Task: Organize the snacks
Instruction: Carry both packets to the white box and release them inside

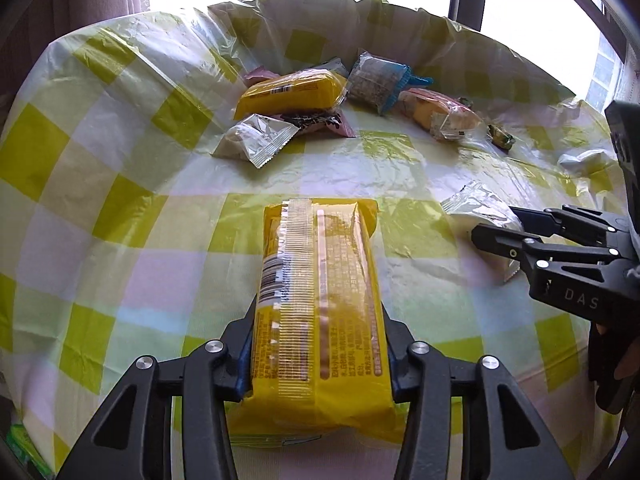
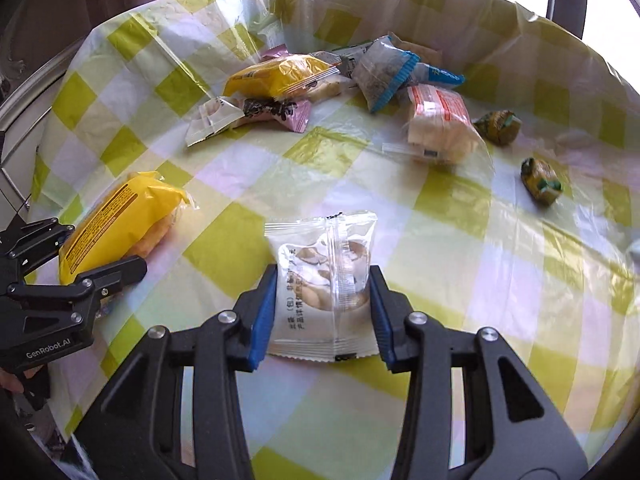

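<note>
Yellow packet (image 1: 318, 304) — between left gripper (image 1: 318, 360) pads

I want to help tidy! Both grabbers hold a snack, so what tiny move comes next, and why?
Probably carry both snacks aside to separate spots. The left gripper is shut on the yellow pack, the right gripper on the white packet, and the other snacks sit mixed in a pile behind.

My left gripper (image 1: 320, 356) covers the yellow pack's (image 1: 320, 300) sides; a pink wrapper (image 1: 256, 75) hides behind the pile.
</note>
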Tool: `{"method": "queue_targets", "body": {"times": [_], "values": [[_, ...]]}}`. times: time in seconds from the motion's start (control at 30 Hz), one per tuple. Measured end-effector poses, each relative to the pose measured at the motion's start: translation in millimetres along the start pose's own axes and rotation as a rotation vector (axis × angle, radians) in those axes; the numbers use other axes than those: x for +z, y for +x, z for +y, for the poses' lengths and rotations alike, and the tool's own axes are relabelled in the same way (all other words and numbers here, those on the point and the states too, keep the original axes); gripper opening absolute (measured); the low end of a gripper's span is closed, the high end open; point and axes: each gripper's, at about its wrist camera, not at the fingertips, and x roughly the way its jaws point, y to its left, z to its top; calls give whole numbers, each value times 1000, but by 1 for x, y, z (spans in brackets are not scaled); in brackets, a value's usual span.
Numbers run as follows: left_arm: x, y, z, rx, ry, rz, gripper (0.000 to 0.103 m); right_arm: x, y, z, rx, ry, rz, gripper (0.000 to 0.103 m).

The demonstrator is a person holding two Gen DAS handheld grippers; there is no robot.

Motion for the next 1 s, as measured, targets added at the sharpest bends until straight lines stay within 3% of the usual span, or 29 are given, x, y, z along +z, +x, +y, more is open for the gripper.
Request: {"method": "queue_targets", "body": {"times": [0.37, 1.0], "values": [[-47, -41, -22, -57, 2, 13, 49, -69, -64, 18, -42, 129, -9, 47], [-76, -101, -78, -199, 123, -63, 49, -139, -174, 23, -122, 274, -108, 47]]}}
